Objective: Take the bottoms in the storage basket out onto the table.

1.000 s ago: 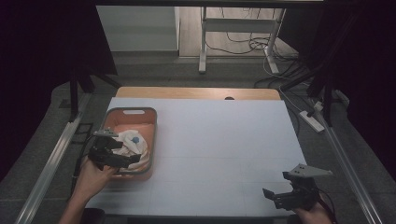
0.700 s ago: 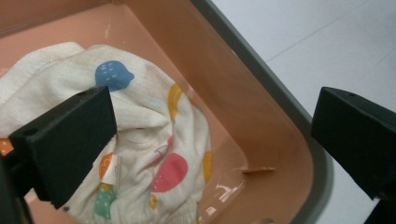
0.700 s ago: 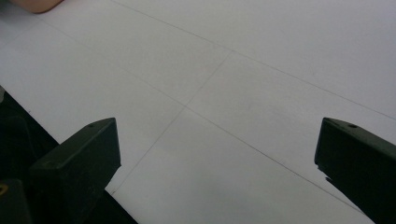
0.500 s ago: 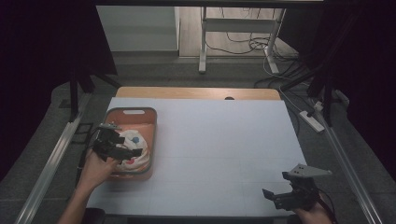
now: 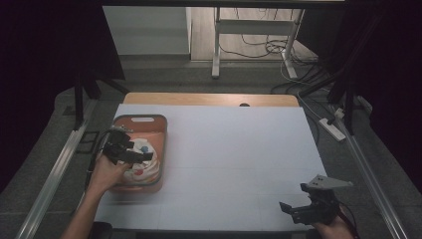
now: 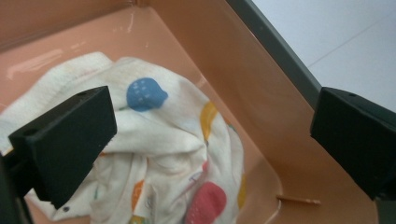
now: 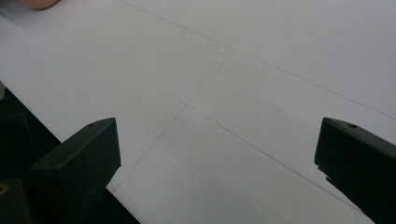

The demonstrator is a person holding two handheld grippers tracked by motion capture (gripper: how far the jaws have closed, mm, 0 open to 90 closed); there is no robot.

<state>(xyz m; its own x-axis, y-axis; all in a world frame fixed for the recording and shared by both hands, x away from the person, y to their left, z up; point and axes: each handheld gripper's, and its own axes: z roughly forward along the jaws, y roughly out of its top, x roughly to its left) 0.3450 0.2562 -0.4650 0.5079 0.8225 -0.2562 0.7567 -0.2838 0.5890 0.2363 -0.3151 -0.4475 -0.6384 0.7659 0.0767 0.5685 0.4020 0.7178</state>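
From the high view, a salmon-coloured bin (image 5: 160, 130) sat at the left side of the white table (image 5: 239, 154), and a crumpled white cloth with coloured spots (image 5: 144, 164) lay inside it, bunched toward the person's end. The left gripper (image 5: 130, 155) hung right over that cloth, jaws pointing to the table's right, while the right gripper (image 5: 301, 211) sat well apart at the near right corner of the table, over bare surface. The left hand was plainly the nearer one, so any grab at the cloth would likely fall to it. In the left gripper view, the two black jaws stood spread wide with nothing between them, and the cloth (image 6: 159, 154) lay directly ahead and below, between the jaw lines, nearer the left jaw. A blue spot (image 6: 145, 92) marked its far part and a red one (image 6: 208, 201) its near part, so the heap ran roughly lengthwise away from the gripper, along the bin's sloped wall (image 6: 243, 88) on the right. A thin stick-like thing (image 6: 299, 201) lay on the bin floor beside the cloth; what it was could not be told. In the right gripper view, the jaws were likewise spread and empty above the table (image 7: 243, 93), with its faint grid lines running across.
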